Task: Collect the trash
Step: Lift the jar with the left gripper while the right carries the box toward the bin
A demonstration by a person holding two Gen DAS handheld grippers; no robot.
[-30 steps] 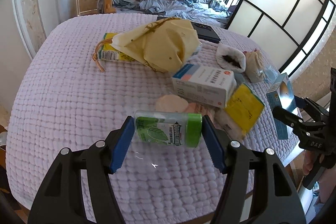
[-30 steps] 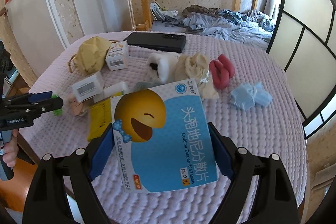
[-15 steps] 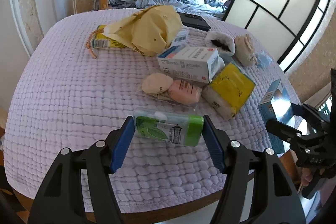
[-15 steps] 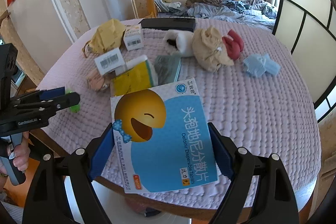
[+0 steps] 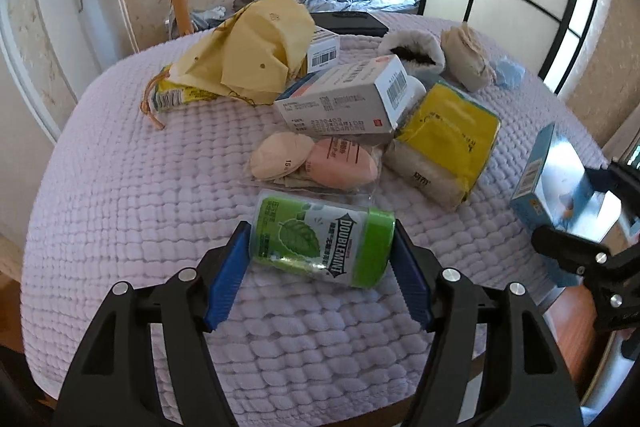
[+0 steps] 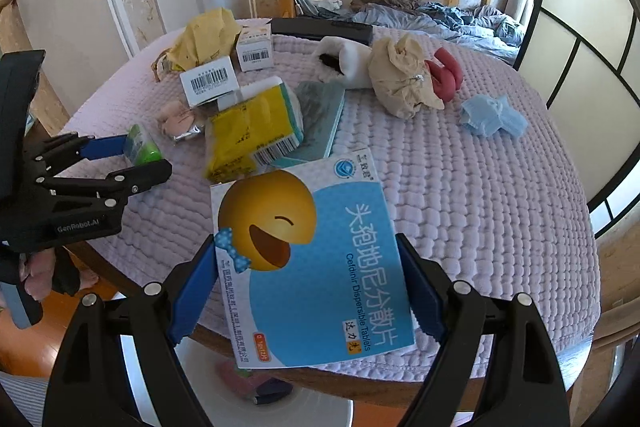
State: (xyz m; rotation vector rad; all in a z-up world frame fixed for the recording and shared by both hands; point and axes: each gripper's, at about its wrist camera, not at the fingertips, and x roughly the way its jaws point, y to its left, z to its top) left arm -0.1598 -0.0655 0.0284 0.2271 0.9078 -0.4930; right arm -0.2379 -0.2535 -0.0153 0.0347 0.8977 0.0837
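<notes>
Left gripper [image 5: 320, 267] has just eased its jaws a touch, green gum bottle [image 5: 320, 241] lying crosswise between the pads, apparently still touching. Right gripper [image 6: 306, 283] clamps the blue tablet box [image 6: 316, 263] flat between its fingers.

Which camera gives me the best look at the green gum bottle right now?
The left wrist view. There the green gum bottle lies sideways between the left gripper's blue pads, label readable. The right wrist view shows only a small sliver of it at the far left, mostly hidden by that gripper's fingers.

Your left gripper [image 5: 322, 263], lower centre, jaws just easing wider; right gripper [image 6: 308, 287] clamped, lower centre.
</notes>
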